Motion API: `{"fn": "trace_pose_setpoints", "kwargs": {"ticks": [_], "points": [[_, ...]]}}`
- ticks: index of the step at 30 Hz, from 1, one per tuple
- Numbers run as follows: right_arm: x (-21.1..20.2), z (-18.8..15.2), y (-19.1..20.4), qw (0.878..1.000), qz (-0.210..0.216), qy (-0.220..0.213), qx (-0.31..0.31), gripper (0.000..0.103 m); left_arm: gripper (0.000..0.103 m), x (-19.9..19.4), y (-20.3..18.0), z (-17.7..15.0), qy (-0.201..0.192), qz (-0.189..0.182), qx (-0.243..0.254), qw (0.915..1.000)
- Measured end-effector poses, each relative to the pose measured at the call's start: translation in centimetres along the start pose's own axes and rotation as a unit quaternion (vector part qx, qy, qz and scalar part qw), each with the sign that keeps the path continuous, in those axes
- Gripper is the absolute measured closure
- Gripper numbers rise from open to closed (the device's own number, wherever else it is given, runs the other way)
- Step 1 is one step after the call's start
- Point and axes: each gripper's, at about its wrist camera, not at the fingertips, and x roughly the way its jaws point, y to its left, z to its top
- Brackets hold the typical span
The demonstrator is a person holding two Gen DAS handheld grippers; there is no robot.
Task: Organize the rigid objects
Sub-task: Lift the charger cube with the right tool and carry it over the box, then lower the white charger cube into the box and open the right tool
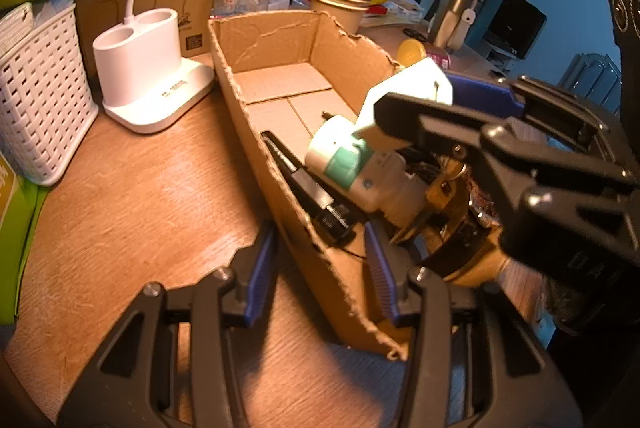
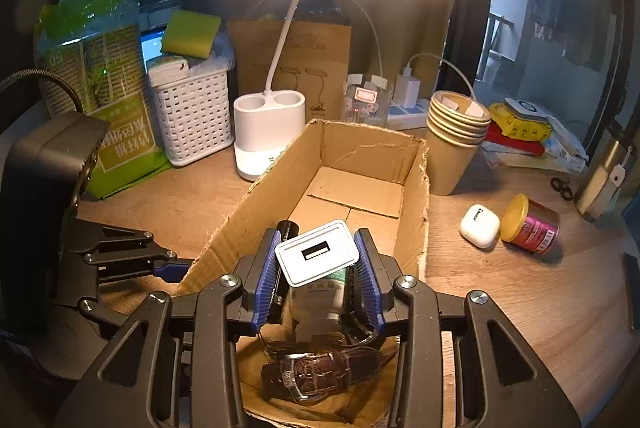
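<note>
Gripping a white charger [image 2: 317, 253] between its blue pads [image 2: 267, 278], the right gripper [image 2: 318, 276] hung over the near end of the cardboard box [image 2: 416, 204], above a bottle [image 2: 320, 294], a black torch [image 2: 286, 230] and a watch [image 2: 316, 374] lying inside. The left gripper [image 1: 322, 268] straddled the box's near left wall, its fingers clamped on the cardboard, while an earbud case [image 2: 480, 226] and a tin [image 2: 530, 224] lay on the desk [image 2: 520, 300] at three o'clock of the box

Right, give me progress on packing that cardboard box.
Done: a watch, a green-labelled bottle and a black flashlight lie in the cardboard box. In hand: the right tool holds a white USB charger over it. Left: the earbud case and yellow-lidded can on the desk.
</note>
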Motion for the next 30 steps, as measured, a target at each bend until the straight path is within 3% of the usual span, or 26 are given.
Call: {"fn": "trace_pose_setpoints", "kwargs": {"ticks": [12,30], "points": [[1.5,-0.5,0.3,0.999,0.013,0.033,-0.005,0.063,0.056,0.0,0.0,0.0,0.000,0.000,0.000,1.0000],[0.9,-0.3,0.1,1.000,0.015,0.027,-0.005,0.059,0.056,0.1,0.0,0.0,0.000,0.000,-0.001,1.0000]]}}
